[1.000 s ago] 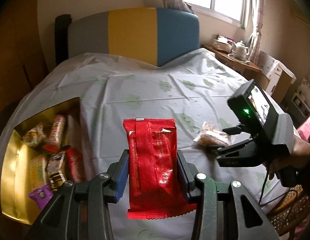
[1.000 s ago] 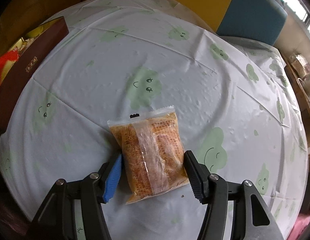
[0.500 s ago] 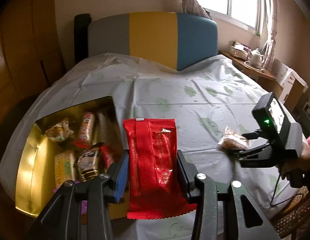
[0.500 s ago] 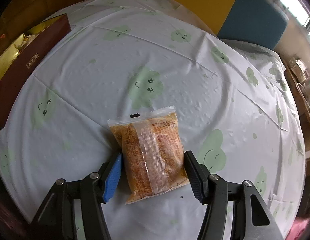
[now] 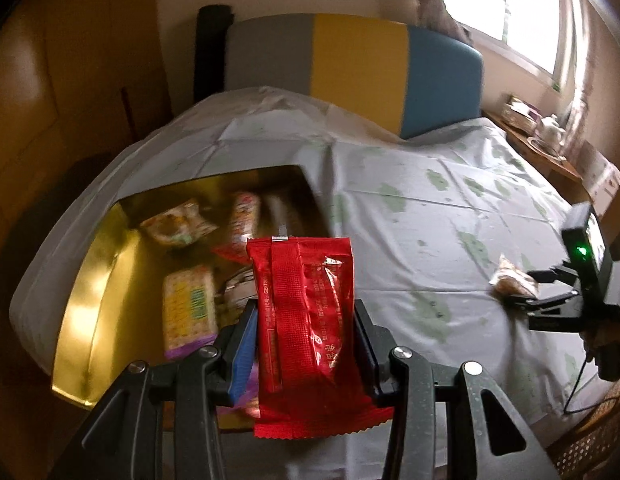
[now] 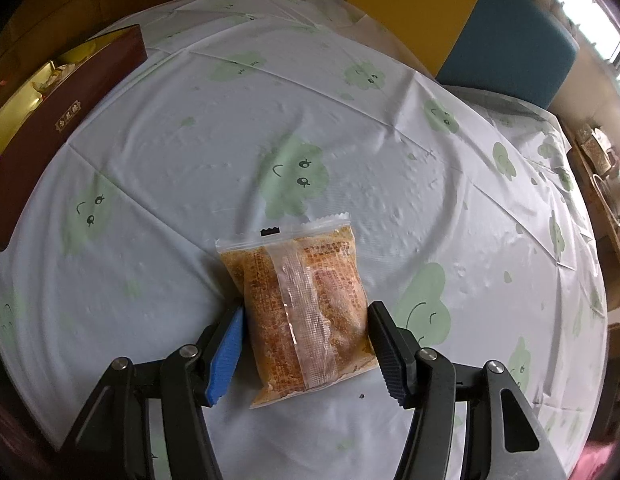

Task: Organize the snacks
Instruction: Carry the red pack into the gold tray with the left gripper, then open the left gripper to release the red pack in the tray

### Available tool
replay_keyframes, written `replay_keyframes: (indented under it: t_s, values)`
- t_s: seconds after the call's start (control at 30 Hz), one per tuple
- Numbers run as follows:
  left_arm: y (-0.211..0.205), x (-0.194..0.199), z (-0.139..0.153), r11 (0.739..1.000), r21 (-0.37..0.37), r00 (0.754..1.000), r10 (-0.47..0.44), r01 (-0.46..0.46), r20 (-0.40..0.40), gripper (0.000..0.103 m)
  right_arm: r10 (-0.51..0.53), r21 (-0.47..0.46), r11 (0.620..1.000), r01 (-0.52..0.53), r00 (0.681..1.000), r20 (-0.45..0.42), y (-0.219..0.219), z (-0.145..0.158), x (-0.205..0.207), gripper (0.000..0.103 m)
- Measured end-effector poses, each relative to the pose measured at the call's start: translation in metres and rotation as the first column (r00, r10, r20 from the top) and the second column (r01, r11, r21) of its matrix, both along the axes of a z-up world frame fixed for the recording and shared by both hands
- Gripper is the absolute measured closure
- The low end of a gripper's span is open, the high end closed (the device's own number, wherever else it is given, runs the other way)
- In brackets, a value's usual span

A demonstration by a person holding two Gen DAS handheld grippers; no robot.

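- Left tongs (image 5: 305, 344) are clamped on a red snack packet (image 5: 305, 320). Both pads press its long edges and the packet stands upright between them.
- The red packet hangs in the air at the near right edge of the gold box (image 5: 89, 292), partly over its inside.
- The gold box is open and sits on the cloth-covered tabletop (image 5: 410, 240), on the left side in the left wrist view. From the right wrist view its outer wall is dark brown-red (image 6: 49, 128) with a small gold label.
- Inside the box are several wrapped snacks: a pale packet at the far end (image 5: 175, 226), a yellow-green one (image 5: 187, 308) nearer, something purple at the near edge. They are blurred, so I can't read more.
- Right tongs (image 6: 305, 344) are low over the tabletop, straddling a clear packet of orange-brown snack (image 6: 305, 312).
- That packet lies flat on the cloth. The black pad sits right at its right edge and the blue pad at its left edge. I can't tell whether they actually squeeze it.
- In the left wrist view, the right tongs (image 5: 522, 292) are well to the right of the box, with the orange packet (image 5: 510, 280) at their tips.
- The cloth is white with green cloud faces (image 6: 293, 184).
- A grey, yellow and blue chair back (image 5: 358, 68) stands at the far side of the tabletop.
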State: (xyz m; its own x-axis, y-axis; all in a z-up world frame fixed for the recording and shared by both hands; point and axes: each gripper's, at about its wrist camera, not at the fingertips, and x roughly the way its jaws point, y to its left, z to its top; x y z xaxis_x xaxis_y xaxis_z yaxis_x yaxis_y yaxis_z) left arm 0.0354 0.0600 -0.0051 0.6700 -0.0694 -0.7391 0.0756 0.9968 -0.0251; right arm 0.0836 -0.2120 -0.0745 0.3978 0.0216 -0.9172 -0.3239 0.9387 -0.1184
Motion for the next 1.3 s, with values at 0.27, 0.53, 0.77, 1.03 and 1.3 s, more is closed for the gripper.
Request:
replay_keyframes:
  t_s: [0.27,0.53,0.77,1.03,1.3]
  values:
    - [0.087,0.001,-0.002,0.967,-0.121,0.974,0.219,-0.225,-0.059,0.059,0.003,-0.004,1.0,-0.003,1.0,0.003,0.0,0.0,0.0,0.042]
    - [0.141,0.011,-0.02,0.892,-0.248,0.924,0.347,-0.379,-0.163,0.059,0.014,-0.02,1.0,-0.013,1.0,0.006,0.002,0.001,-0.001,0.042]
    - [0.133,0.028,-0.035,0.908,-0.197,0.923,0.334,-0.369,-0.191,0.056,0.013,-0.022,1.0,-0.013,1.0,0.007,0.002,0.001,-0.001,0.042]
    - [0.123,0.034,-0.05,0.926,-0.104,0.918,0.334,-0.362,-0.214,0.054,0.016,-0.03,0.999,-0.016,1.0,0.01,0.003,0.001,-0.002,0.042]
    - [0.122,0.03,-0.044,0.93,-0.03,0.917,0.356,-0.367,-0.181,0.036,0.02,-0.038,0.999,-0.019,1.0,0.014,0.003,0.002,-0.002,0.042]
